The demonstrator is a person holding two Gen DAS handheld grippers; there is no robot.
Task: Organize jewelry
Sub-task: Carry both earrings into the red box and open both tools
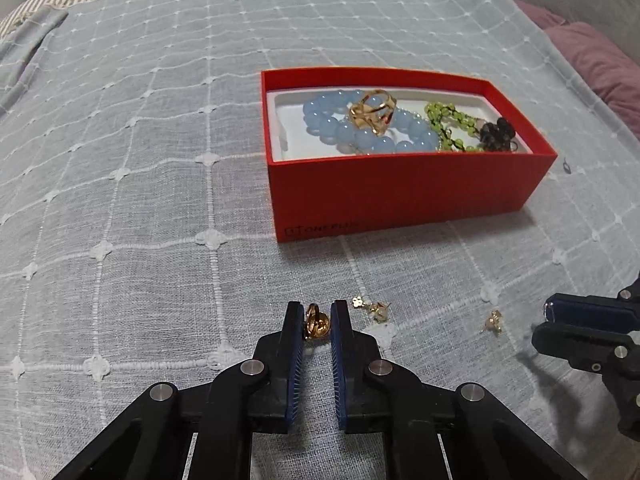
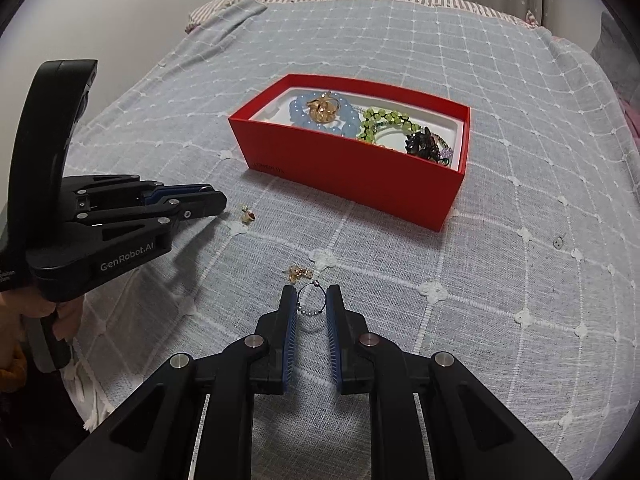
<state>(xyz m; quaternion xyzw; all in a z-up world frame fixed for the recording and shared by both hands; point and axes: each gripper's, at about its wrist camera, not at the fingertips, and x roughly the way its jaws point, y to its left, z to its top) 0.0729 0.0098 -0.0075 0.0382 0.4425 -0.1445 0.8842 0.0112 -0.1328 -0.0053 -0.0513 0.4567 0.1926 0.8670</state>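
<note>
A red box (image 1: 400,196) (image 2: 344,184) lies on the bed and holds a blue bead bracelet (image 1: 360,136) (image 2: 298,114), a gold ring (image 1: 372,114) (image 2: 322,108), a green bead bracelet (image 1: 448,128) (image 2: 376,122) and a dark piece (image 1: 498,130) (image 2: 424,142). My left gripper (image 1: 316,312) (image 2: 218,200) is shut on a gold ring (image 1: 315,322). My right gripper (image 2: 312,294) (image 1: 544,320) is shut on a thin silver beaded ring (image 2: 313,300). Small gold earrings (image 1: 374,308) (image 2: 248,214) lie just right of my left gripper. Another gold earring (image 1: 494,320) (image 2: 298,272) lies just ahead of my right gripper.
The bed is covered by a grey-blue quilted spread (image 1: 140,160) (image 2: 520,240). A purple cushion (image 1: 592,52) lies at the far right edge. A tiny dark bit (image 1: 566,166) (image 2: 557,243) lies right of the box.
</note>
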